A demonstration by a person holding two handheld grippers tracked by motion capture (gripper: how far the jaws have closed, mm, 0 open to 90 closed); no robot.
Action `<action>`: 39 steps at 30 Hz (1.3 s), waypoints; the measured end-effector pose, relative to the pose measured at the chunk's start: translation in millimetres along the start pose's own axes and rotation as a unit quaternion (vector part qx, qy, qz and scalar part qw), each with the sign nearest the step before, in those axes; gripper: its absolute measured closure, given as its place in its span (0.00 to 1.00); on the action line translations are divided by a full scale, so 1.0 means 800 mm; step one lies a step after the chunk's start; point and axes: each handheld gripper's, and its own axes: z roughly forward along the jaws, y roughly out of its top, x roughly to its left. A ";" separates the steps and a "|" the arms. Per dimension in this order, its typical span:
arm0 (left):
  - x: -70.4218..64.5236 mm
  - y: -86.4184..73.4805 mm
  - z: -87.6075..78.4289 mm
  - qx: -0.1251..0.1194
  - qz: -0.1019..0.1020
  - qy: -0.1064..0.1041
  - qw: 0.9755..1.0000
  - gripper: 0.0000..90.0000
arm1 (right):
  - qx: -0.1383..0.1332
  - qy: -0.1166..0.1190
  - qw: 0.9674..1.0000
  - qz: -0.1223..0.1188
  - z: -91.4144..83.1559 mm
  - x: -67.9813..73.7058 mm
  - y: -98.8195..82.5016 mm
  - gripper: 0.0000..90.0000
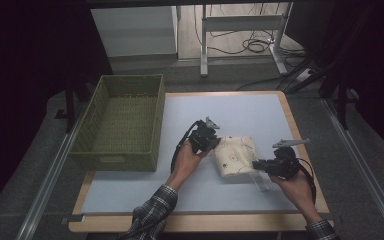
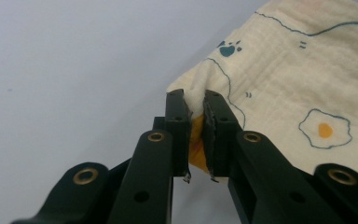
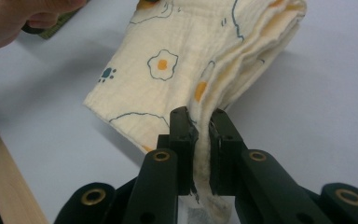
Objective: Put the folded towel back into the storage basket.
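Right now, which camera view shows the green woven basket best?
The high view: the green woven basket shows whole there, left of the folded cloth, with its inside open to sight. The right gripper view catches a small greenish scrap at its top left, likely the basket, beneath a hand.

- The left gripper [image 1: 215, 141], held in the person's left hand [image 1: 186, 159], is pinching a corner of the folded cloth [image 1: 236, 155].
- The right gripper [image 1: 258, 164], in the right hand [image 1: 295, 187], is clamping its opposite edge.
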 end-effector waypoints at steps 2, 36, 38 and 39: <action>0.004 0.001 -0.009 -0.001 0.003 0.008 1.000 0.91 | -0.005 0.005 1.000 -0.002 0.001 0.004 0.006 0.91; 0.095 -0.007 -0.150 -0.015 -0.017 0.113 0.993 0.90 | -0.041 0.080 0.995 -0.036 0.051 0.069 0.134 0.90; 0.100 -0.006 -0.158 -0.015 -0.017 0.121 0.992 0.90 | -0.043 0.085 0.995 -0.037 0.054 0.074 0.143 0.91; 0.103 -0.006 -0.162 -0.016 -0.017 0.124 0.992 0.90 | -0.044 0.086 0.995 -0.039 0.055 0.077 0.147 0.91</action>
